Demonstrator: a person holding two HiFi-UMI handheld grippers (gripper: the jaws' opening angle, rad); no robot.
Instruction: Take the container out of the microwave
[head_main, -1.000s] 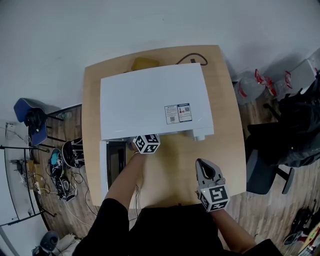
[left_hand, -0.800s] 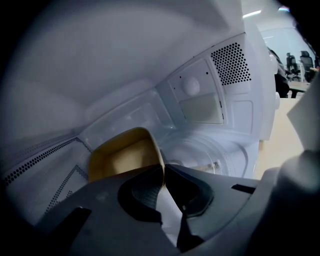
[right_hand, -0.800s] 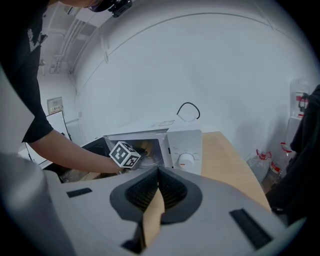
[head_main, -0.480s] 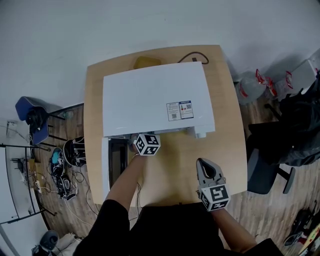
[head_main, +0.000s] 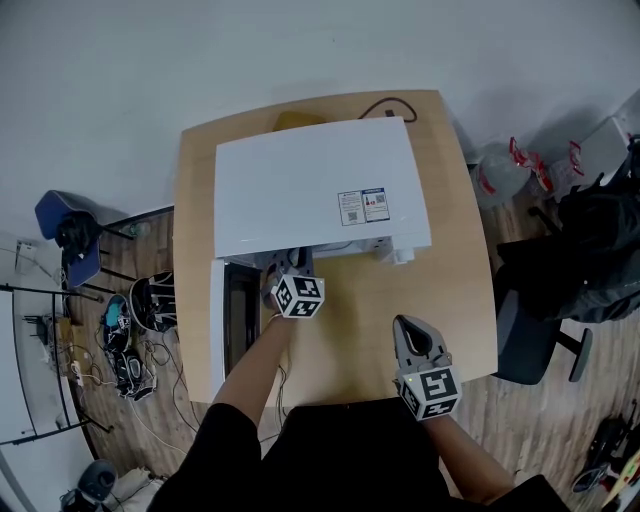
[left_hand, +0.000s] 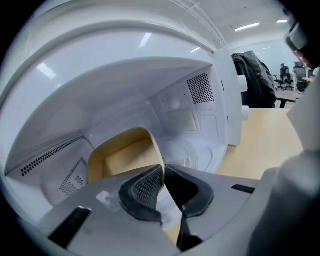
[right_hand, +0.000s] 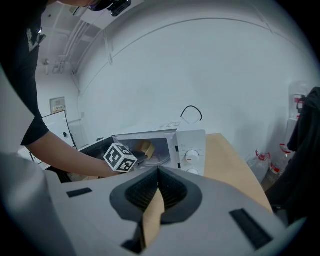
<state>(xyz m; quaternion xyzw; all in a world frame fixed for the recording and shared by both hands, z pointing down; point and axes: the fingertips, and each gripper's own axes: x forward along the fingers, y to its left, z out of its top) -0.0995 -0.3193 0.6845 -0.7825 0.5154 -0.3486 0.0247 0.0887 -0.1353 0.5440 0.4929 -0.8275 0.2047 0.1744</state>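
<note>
The white microwave (head_main: 320, 190) stands on the wooden table (head_main: 450, 270) with its door (head_main: 228, 325) swung open to the left. In the left gripper view a tan container (left_hand: 125, 157) sits in the cavity, and my left gripper (left_hand: 164, 170) is shut on its near rim. From the head view only that gripper's marker cube (head_main: 298, 296) and body show at the oven's mouth; its tips are hidden. My right gripper (head_main: 405, 328) hovers over the table's front right, shut with nothing in it. Its own view shows the container (right_hand: 145, 148) inside the oven.
The microwave's knobs (right_hand: 190, 156) face the table's front. A black cord (head_main: 385, 108) and a yellow object (head_main: 295, 120) lie behind the oven. A blue chair (head_main: 62, 235) and cables are on the floor at left, plastic bottles (head_main: 500, 170) and a dark chair (head_main: 540, 340) at right.
My left gripper has drawn back from the microwave's mouth toward me, so more of its body shows in front of the oven. The right gripper has hardly shifted.
</note>
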